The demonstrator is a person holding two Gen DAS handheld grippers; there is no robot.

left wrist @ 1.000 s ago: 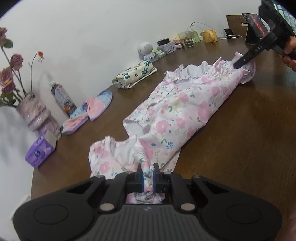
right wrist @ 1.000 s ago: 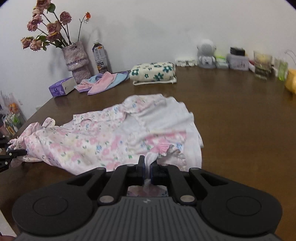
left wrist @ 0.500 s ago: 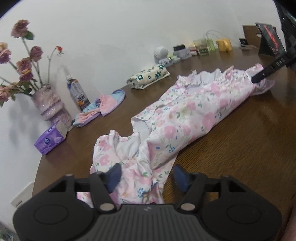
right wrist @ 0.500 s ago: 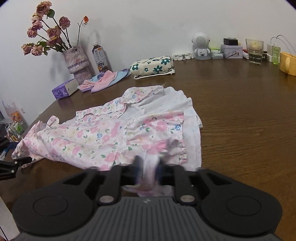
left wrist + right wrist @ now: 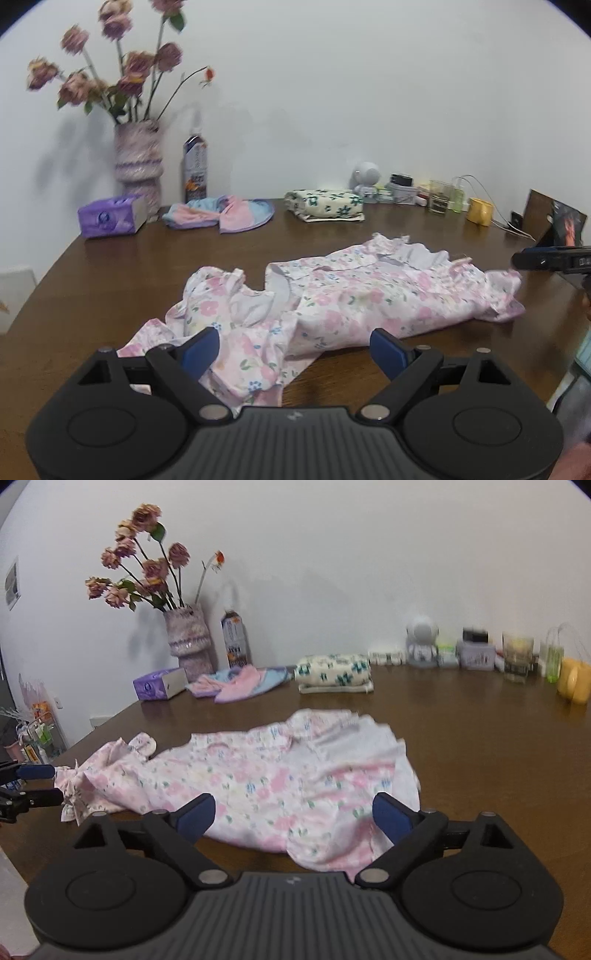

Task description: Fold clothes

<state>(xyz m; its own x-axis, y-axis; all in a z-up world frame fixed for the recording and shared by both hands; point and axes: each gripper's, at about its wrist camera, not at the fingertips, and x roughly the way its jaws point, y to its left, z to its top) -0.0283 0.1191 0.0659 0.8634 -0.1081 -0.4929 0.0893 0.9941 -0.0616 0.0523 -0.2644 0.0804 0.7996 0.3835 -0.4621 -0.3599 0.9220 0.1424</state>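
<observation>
I read both grippers as released, jaws opening: the left gripper (image 5: 293, 345) and right gripper (image 5: 293, 818) straddle opposite ends of the floral garment (image 5: 351, 295) without pressing it. The garment lies lengthwise, part-folded, on the table (image 5: 424, 369). Recommended procedure: lift each gripper clear of the cloth before regrasping, so the fold is not dragged. Count: one floral garment, two grippers, one folded cloth bundle (image 5: 325, 205) at the rear.
</observation>
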